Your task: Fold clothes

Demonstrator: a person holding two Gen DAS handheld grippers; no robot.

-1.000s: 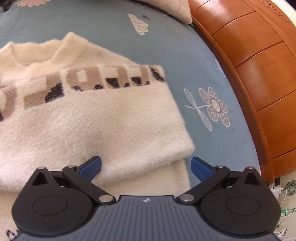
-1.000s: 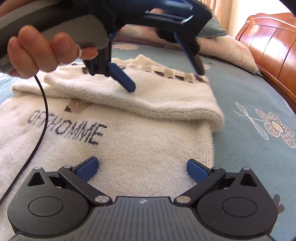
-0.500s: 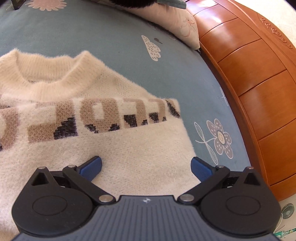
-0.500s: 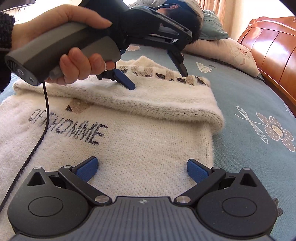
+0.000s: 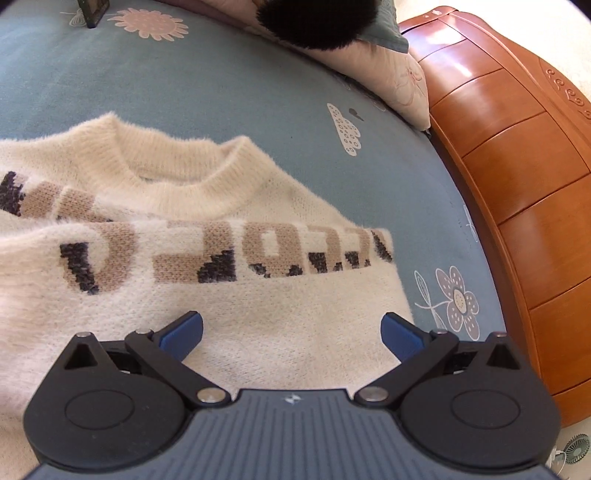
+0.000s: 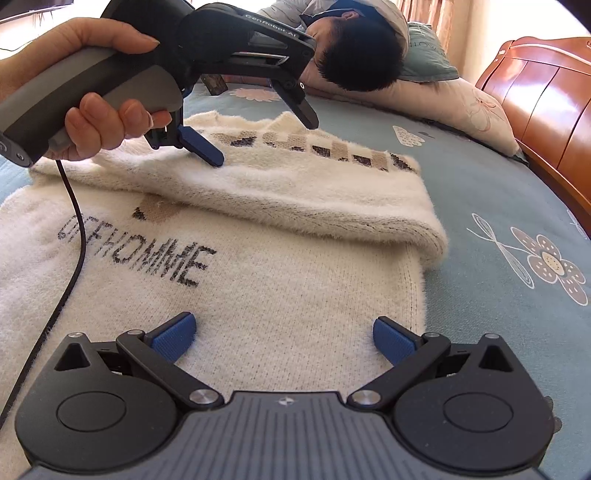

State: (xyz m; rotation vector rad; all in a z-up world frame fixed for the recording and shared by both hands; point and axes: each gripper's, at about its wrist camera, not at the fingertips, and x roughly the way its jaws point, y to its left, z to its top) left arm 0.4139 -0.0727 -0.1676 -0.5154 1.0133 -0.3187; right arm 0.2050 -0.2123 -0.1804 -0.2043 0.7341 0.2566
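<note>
Item: cream knit sweater (image 6: 280, 295), lying flat on the blue flowered bedspread (image 6: 498, 206), close to the wooden bed frame (image 5: 517, 184).

Progress: you have one fold in place. The collar end lies doubled over the body, and its rolled edge (image 6: 369, 221) runs across the garment. The lower half is spread out unfolded under your right gripper (image 6: 283, 338). By my reckoning the task is near its middle, with at least one more fold and a squaring-up left. Where the sleeves lie I cannot tell from either view.

Tools: your left gripper (image 5: 291, 332) hovers over the folded part, fingers spread wide, nothing between them. Your right gripper is likewise wide apart and empty, just above the unfolded knit. Your left hand (image 6: 92, 122) grips the grey handle, its black cable (image 6: 70, 258) trailing across the sweater.

Writing: printed on the inner face, dark letters that seem to read "OFFHOMME" (image 6: 136, 254); the first letters are blurred. On the outer face, a knitted tan-and-black block-letter band (image 5: 221, 254), seen upside down and not legible. On the left gripper's casing, "GenRobot.AI" (image 6: 271, 27).
</note>
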